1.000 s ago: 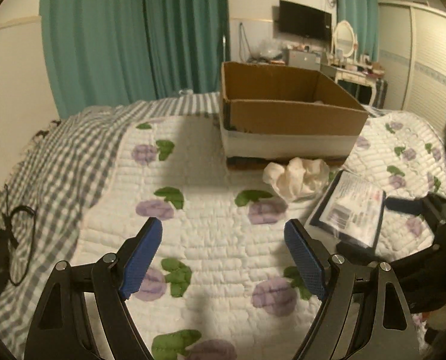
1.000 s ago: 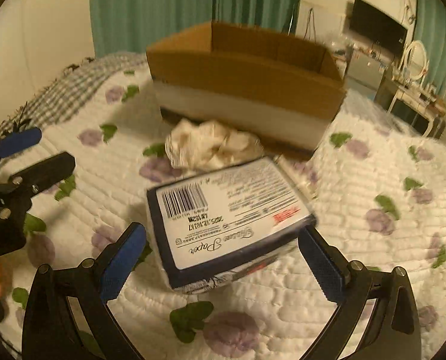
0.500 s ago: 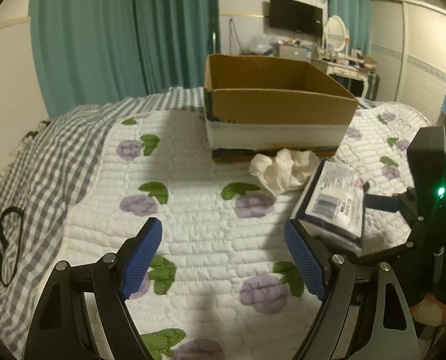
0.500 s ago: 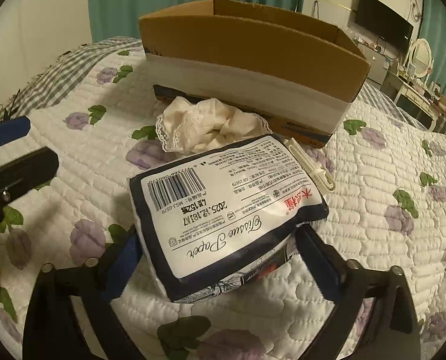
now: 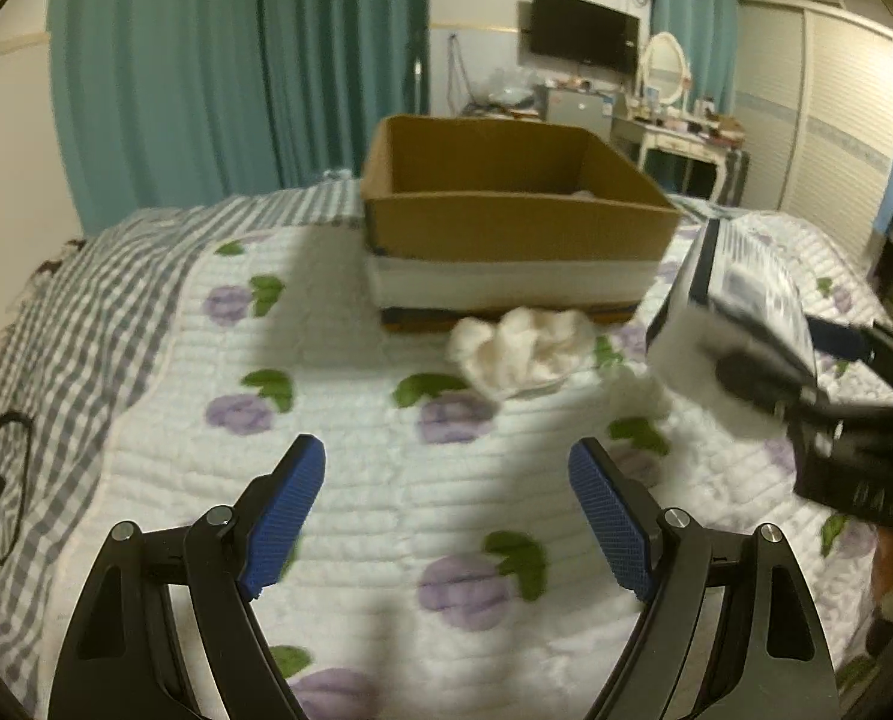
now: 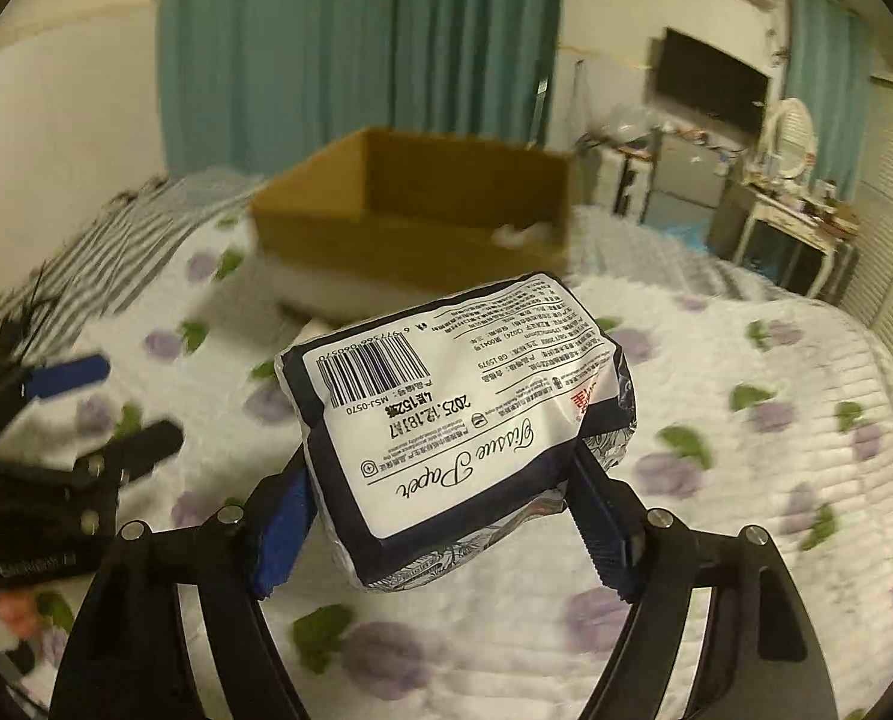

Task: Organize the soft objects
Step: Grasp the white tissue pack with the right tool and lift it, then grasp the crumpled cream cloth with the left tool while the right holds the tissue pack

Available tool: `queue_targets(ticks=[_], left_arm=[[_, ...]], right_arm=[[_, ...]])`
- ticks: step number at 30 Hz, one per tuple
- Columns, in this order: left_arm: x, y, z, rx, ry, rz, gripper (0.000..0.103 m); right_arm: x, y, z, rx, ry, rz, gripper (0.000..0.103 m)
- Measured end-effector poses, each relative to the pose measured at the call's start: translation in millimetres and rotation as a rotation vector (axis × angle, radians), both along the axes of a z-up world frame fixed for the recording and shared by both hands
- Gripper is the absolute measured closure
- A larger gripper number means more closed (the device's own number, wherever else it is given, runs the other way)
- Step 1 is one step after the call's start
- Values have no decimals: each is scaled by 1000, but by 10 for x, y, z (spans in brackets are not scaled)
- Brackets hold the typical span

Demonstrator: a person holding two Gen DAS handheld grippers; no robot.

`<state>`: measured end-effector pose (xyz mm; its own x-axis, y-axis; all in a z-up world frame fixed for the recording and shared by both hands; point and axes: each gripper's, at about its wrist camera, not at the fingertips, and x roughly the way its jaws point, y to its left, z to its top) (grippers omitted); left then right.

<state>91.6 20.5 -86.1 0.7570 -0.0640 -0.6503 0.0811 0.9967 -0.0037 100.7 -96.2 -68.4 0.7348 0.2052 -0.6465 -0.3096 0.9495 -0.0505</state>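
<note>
Lifted tissue pack [image 6: 458, 414], right fingers [image 6: 281, 525] just closed on it

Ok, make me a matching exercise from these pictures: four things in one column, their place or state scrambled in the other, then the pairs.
Things:
1. tissue pack
2. cloth
3. box
4. left gripper

Places or states:
A. open, nothing between its jaws
B. crumpled on the quilt, right in front of the box
C. clamped in the right gripper, lifted off the quilt
D. standing open-topped on the bed, beyond the cloth

Pairs: 1-C, 2-B, 3-D, 4-A
</note>
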Motion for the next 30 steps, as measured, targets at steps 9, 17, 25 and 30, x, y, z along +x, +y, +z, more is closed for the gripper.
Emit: queue_targets(ticks=[9,17,25,30], left_arm=[[548,-435,-105,-28,31,-36,18],[1125,-595,-469,-70,133,-23,20],[1207,-554,-597,-50,136,-30,53],[1118,-418,-537,-77,132,-48,82]], right_arm=[[493,-448,114,-78,-22,-73,26],[932,-543,-58,-116,16,-46,26],[1071,-633,-146,-98,49,-67,26],[1022,-666,-159,-92,58,-80,26]])
